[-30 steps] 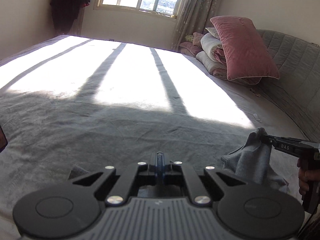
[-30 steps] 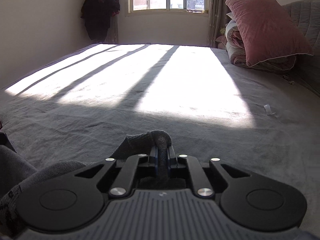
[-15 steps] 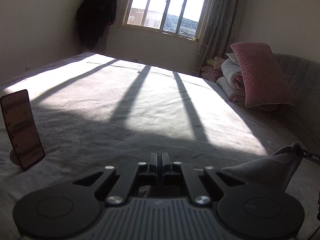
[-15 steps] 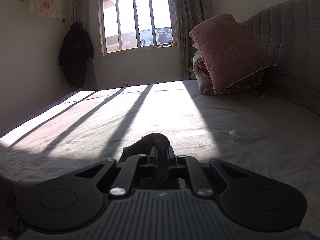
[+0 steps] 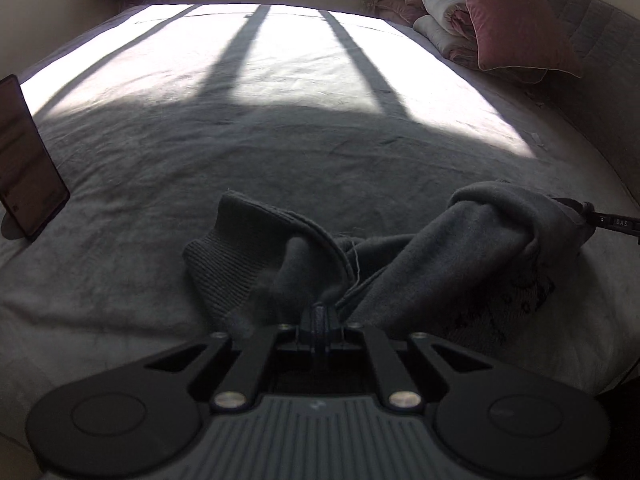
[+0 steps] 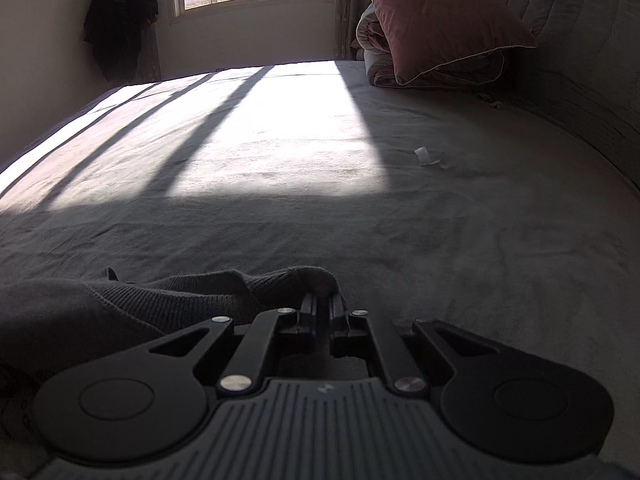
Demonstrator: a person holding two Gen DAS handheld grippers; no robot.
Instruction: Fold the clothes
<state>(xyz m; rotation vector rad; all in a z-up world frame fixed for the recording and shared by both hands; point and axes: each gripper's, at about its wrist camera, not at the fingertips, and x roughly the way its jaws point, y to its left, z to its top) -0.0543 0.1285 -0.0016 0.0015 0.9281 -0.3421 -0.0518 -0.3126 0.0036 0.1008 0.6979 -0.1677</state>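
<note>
Grey knit, ribbed at one edge, makes up the garment (image 5: 400,256) seen in the left wrist view: it lies bunched on the grey bedspread (image 5: 200,160) directly ahead of the left gripper (image 5: 321,312), whose jaws are pressed together on a pinch of the cloth. From there the fabric runs to the right, where the right gripper (image 5: 576,210) enters from the frame edge and holds up another bunch of it. A phone on a stand (image 5: 24,160) is propped well off to the left. In the right wrist view, the right gripper (image 6: 320,300) pinches a ribbed edge of the same garment (image 6: 180,292), which trails away to its left and low on the bed; the bedspread (image 6: 480,240) ahead lies bare apart from a small white scrap (image 6: 426,157). Both tools tilt downward, near the bed surface. Assessment: no fold is visible; the garment is gathered, not yet spread flat, so the task stands at an early stage, with laying out and all folding outstanding.
</note>
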